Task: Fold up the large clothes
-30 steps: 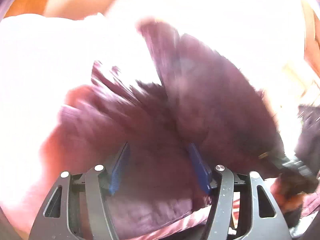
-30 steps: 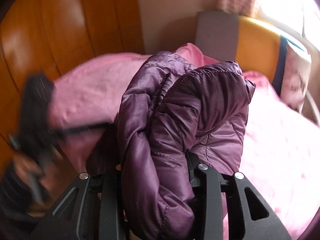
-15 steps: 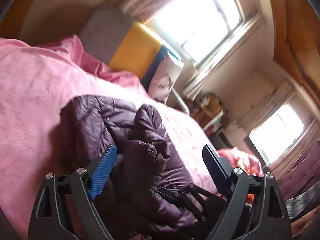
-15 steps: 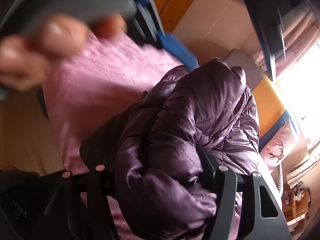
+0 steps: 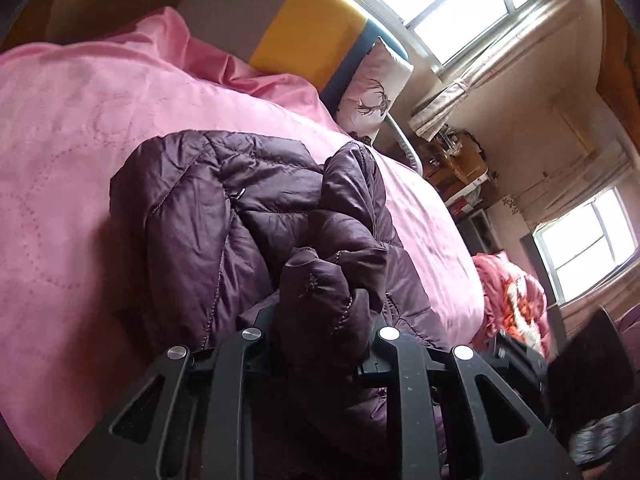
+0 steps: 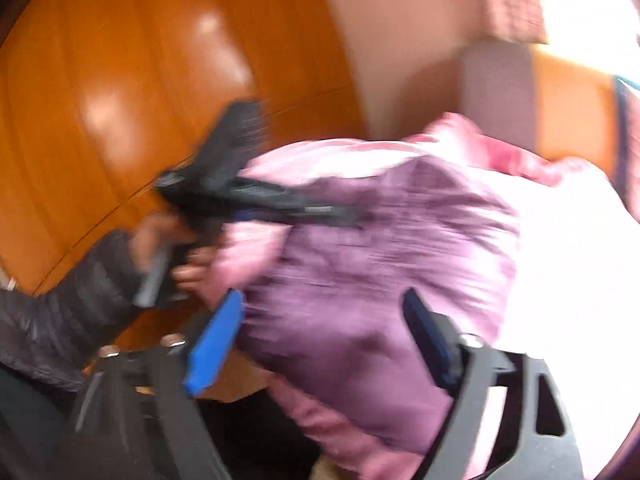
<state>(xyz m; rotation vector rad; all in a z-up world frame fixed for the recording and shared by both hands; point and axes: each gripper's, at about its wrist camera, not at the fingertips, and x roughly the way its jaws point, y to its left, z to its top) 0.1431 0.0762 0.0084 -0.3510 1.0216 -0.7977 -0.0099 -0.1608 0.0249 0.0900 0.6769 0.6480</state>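
A dark purple quilted puffer jacket (image 5: 224, 216) lies bunched on the pink bedspread (image 5: 72, 152). My left gripper (image 5: 320, 312) is shut on a thick fold of the jacket, its pads hidden in the fabric. In the blurred right wrist view the jacket (image 6: 380, 264) sits on the bed ahead of my right gripper (image 6: 324, 336), which is open with its blue pads (image 6: 216, 340) apart and nothing between them. The left gripper also shows there (image 6: 256, 196), held by a hand at the jacket's left edge.
A yellow and grey headboard (image 5: 308, 28) and a white pillow (image 5: 376, 88) stand at the bed's far end. A wooden wardrobe (image 6: 140, 100) lies to the left of the bed. Windows, a cluttered desk (image 5: 460, 160) and a red blanket (image 5: 512, 296) are at the right.
My left gripper was open over the jacket and has closed on a fold. My right gripper was shut on the jacket and has let go and opened, moving fast.
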